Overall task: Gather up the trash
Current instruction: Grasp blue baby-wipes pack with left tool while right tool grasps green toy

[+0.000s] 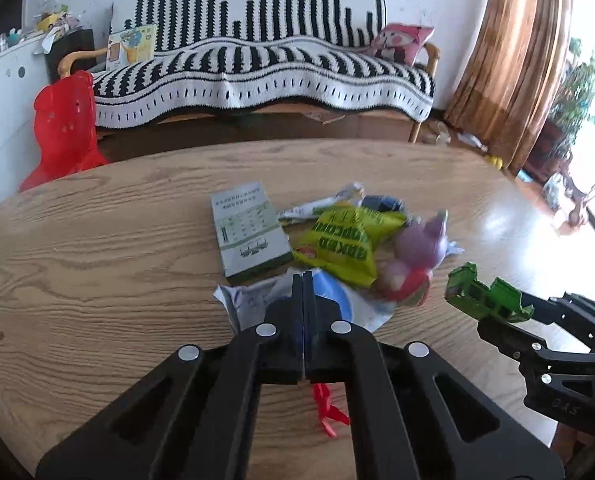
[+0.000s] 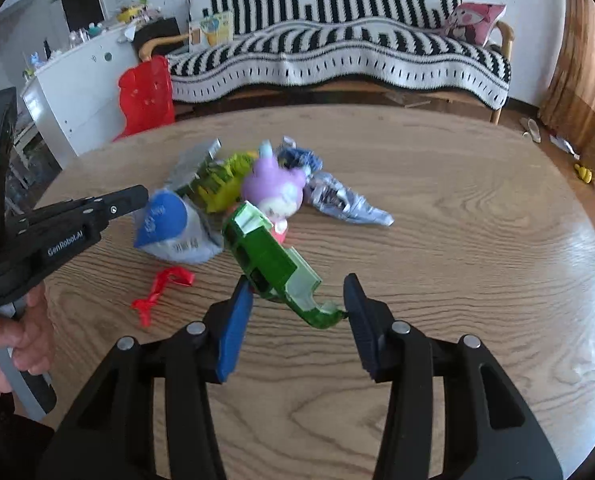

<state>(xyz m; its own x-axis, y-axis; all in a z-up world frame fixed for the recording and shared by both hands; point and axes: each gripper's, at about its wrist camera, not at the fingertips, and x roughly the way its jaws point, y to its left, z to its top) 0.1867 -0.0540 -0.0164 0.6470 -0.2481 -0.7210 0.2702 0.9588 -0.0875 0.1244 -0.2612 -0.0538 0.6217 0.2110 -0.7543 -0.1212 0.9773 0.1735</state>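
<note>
1. The right gripper (image 2: 297,312) has the green plastic piece (image 2: 273,264) between its fingers, which pinch it at its near end only. The rest of the piece sticks out toward the pile, so it can swing or slip out if the hand turns fast.
2. The left gripper (image 1: 303,280) has its fingers pressed together over the white and blue wrapper (image 1: 337,300) at the near edge of the pile. I cannot tell if they really nip the film or only lie on it; if they hold nothing, lifting leaves the wrapper on the worktop (image 1: 97,260).
3. The trash lies in one heap in the middle of the worktop: the yellow-green snack bag (image 1: 349,248), a silver wrapper (image 2: 345,204) and the small green and white box (image 1: 253,232). The pieces touch and overlap, so pulling one can drag the others and scatter them.
4. A purple toy figure (image 2: 271,192) stands in the heap, just behind the green piece. It can fall or be taken by mistake as trash.
5. A red ribbon scrap (image 2: 165,286) lies apart, near the left gripper, and is easy to forget.
6. The two grippers work close together at the heap and can knock each other.
7. Behind the worktop are a striped sofa (image 1: 265,64) and a red bag (image 1: 65,120); no bin for the trash is clearly visible.
</note>
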